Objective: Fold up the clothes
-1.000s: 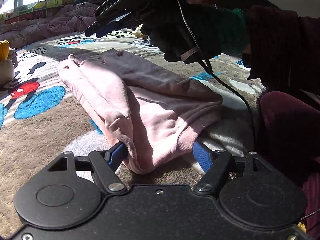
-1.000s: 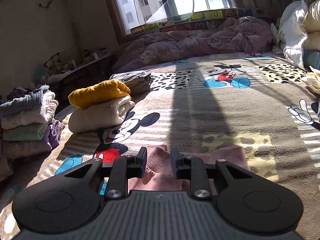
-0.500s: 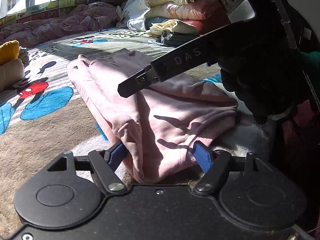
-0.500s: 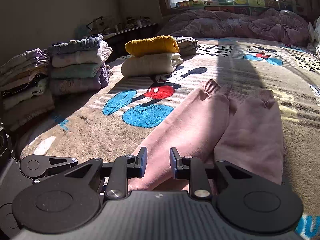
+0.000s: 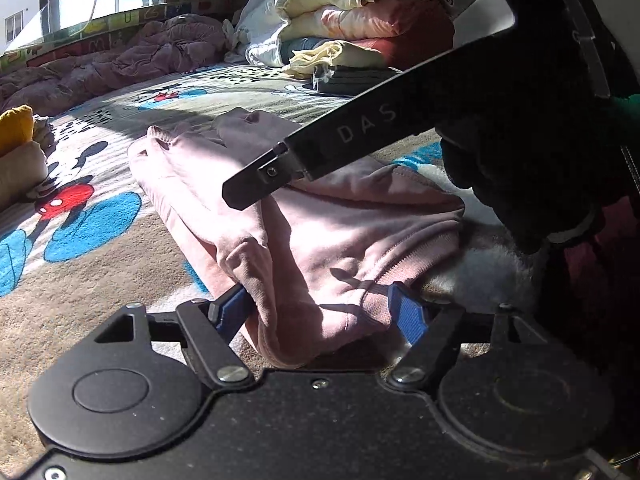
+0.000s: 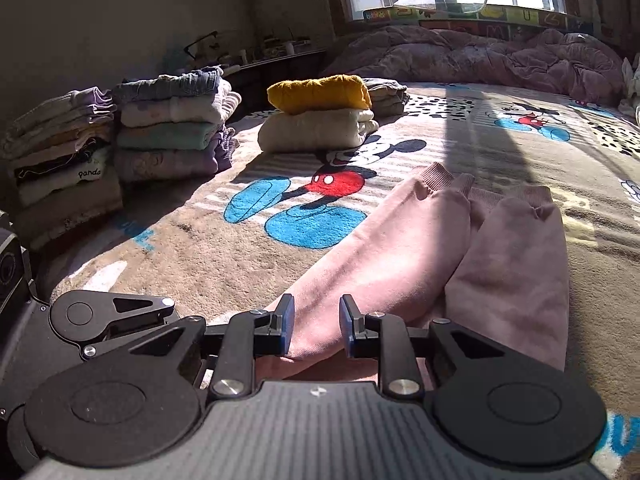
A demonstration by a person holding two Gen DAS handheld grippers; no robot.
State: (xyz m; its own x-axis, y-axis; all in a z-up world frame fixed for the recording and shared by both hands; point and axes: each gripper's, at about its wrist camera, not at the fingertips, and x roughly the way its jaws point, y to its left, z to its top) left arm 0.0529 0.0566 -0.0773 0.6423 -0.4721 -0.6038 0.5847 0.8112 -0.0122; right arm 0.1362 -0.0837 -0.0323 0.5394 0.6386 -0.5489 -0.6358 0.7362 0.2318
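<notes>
- Folded stacks (image 6: 172, 128) already sit at upper left of the right view.
- Pink fleece trousers (image 5: 320, 240) lie mid-frame on the cartoon blanket (image 5: 80, 220), folded lengthwise; cross folds remain.
- Left hand-held gripper (image 5: 320, 312) straddles their near end, wide; right hand-held gripper (image 6: 316, 330) narrow, empty, above them.

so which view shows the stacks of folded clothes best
The right wrist view: the folded stacks stand in full along its left side, with the yellow and cream pile beside them. The left wrist view shows only a sliver of that pile at its left edge, plus a bedding heap behind.
</notes>
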